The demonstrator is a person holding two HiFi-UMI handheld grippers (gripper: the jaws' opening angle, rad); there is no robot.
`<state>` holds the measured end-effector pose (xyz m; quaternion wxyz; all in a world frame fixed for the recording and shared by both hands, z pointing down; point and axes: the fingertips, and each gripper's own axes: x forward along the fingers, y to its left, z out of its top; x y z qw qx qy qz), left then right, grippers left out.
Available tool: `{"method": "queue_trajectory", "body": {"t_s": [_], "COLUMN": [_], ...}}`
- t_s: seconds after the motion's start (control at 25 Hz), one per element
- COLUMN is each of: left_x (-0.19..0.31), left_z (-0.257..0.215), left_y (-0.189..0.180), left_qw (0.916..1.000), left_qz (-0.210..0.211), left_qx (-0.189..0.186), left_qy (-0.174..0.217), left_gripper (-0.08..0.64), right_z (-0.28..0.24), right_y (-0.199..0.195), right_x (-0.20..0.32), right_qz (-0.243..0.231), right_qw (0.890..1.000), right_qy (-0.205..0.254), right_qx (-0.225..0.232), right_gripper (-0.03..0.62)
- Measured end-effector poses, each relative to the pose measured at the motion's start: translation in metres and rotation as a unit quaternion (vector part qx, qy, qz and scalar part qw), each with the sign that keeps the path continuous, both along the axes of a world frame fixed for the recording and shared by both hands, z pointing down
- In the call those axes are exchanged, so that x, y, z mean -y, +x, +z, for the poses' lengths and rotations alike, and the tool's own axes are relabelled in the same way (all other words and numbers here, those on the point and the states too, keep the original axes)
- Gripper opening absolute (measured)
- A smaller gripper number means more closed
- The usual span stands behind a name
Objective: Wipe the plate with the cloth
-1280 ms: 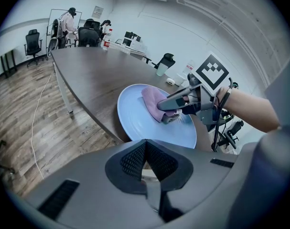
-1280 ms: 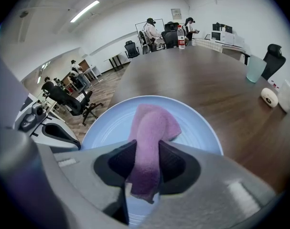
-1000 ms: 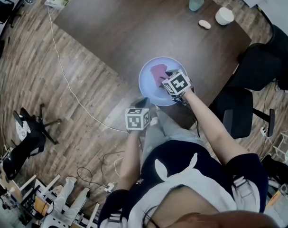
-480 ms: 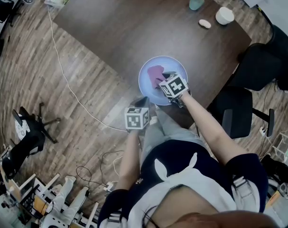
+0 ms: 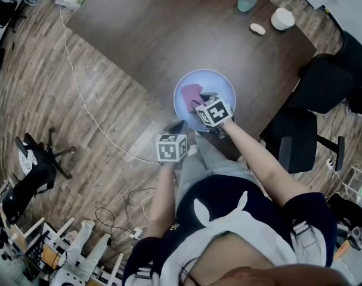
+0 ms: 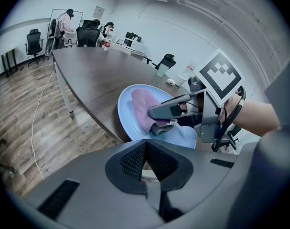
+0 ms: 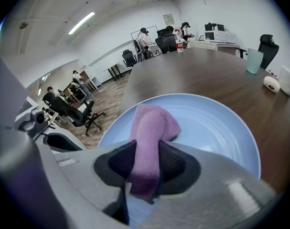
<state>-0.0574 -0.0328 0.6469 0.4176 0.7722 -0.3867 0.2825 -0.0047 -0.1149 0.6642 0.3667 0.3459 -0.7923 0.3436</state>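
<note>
Teal cup [image 5: 247, 2], white bowl [image 5: 282, 19] on brown table [image 5: 139, 34]

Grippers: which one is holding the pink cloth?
The right gripper: the pink cloth is pinched between its jaws, over the blue plate. The left gripper holds nothing, jaws together.

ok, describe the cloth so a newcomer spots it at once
Start at the big dark table; near its close edge sits a pale blue plate. The cloth lies on it, pinched by the right gripper: the only soft, pink thing there.

The cloth [image 5: 191, 93] lies on the plate [image 5: 223, 86] (table's [image 5: 151, 28] near edge).
</note>
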Motion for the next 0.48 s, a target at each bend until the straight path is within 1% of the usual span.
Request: {"method": "queue_trajectory", "body": {"t_s": [0.28, 0.48], "left_x": [0.0, 0.0], "left_z": [-0.001, 0.001], "left_y": [-0.003, 0.0], "left_qw": [1.0, 1.0], "left_qz": [-0.003, -0.004], "left_qx": [-0.003, -0.002], "left_qy": [0.002, 0.001], "left_gripper": [0.005, 0.005], "right_z": [-0.002, -0.001], "right_y": [-0.015, -0.018], "right_x": [-0.007, -0.01], "right_qz": [-0.001, 0.0], "right_qw": [1.0, 1.0], "right_qy": [-0.004, -0.002], "right_qx": [0.018, 0.026], "right_gripper": [0.132, 0.132]}}
